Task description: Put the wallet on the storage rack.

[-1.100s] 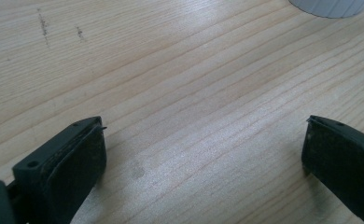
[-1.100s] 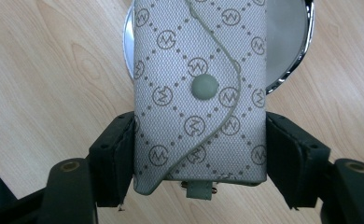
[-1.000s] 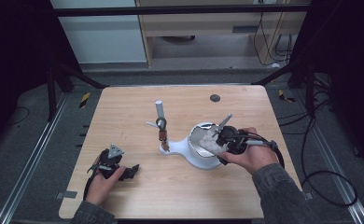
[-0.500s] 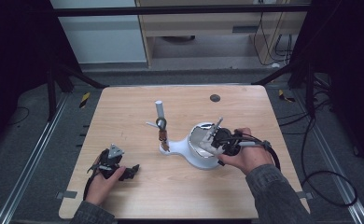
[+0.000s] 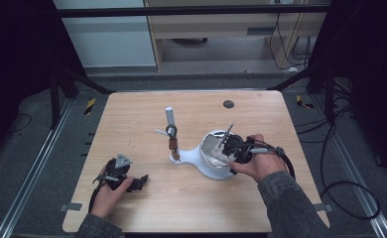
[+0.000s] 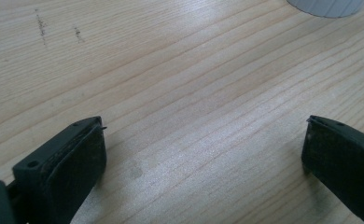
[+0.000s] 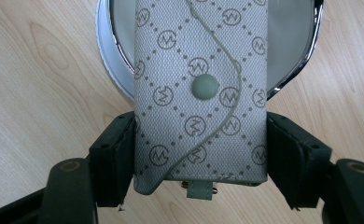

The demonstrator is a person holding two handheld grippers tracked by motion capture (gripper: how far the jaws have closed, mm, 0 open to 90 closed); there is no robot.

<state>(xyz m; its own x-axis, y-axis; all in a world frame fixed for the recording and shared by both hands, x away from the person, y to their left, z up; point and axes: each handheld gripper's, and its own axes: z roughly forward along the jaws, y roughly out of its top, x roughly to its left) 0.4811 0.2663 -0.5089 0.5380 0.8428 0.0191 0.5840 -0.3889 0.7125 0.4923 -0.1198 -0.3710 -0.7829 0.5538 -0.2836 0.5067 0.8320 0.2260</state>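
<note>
Two tongs: right tongs (image 7: 201, 161) clamped across grey key pouch (image 7: 201, 93), its long axis running straight ahead over the white dish (image 5: 209, 166); left tongs (image 6: 203, 149) wide apart, idle on worktop (image 5: 147, 208).

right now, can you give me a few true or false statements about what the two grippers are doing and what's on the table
1. The right gripper grips a grey patterned pouch between its jaws. True.
2. The pouch is over a white stand's round chrome-rimmed dish. True.
3. The left gripper is shut on a white tube. False: its jaws stand wide apart over bare wooden table, holding nothing.
4. The pouch's flap has a round snap button. True.
5. Both grippers are at the dish. False: in the high view the left gripper rests near the table's front left, apart from the stand.
</note>
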